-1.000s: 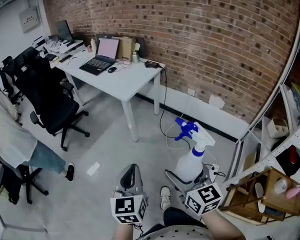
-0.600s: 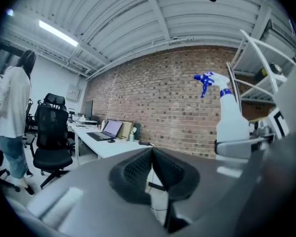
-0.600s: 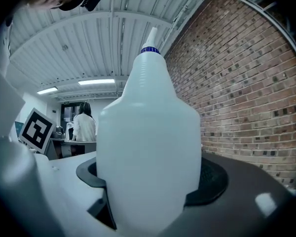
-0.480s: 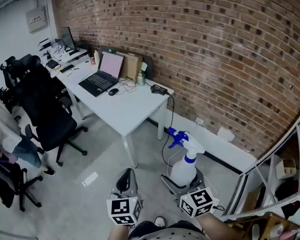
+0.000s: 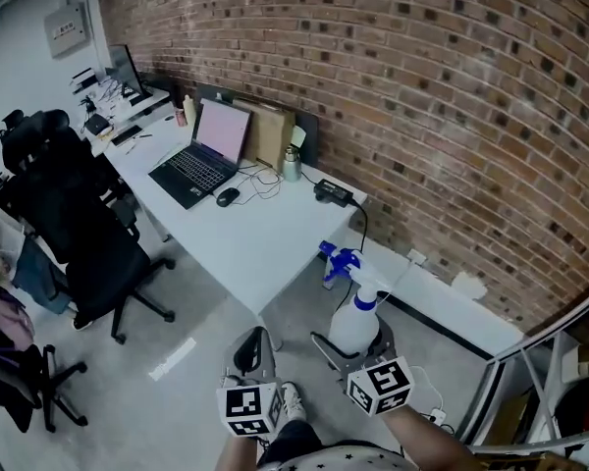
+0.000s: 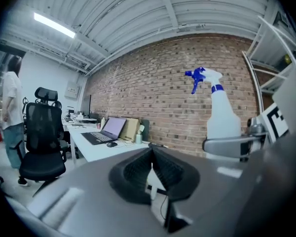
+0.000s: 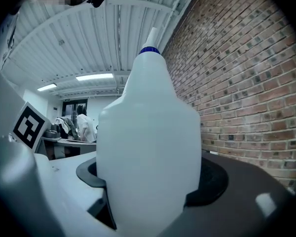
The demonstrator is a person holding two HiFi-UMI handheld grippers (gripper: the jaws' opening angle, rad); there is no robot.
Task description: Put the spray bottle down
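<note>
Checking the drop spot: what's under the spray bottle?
Only grey floor shows around the spray bottle, which the right gripper holds beside the white desk. The patch directly beneath is covered by bottle and gripper.

A red brick wall (image 5: 422, 86) backs a white desk (image 5: 265, 238), a black office chair (image 5: 74, 234) on grey floor (image 5: 128, 386).

Grey left tool (image 5: 254, 340) and right tool (image 5: 356, 344) bear black-and-white marker cubes (image 5: 249, 409).
</note>
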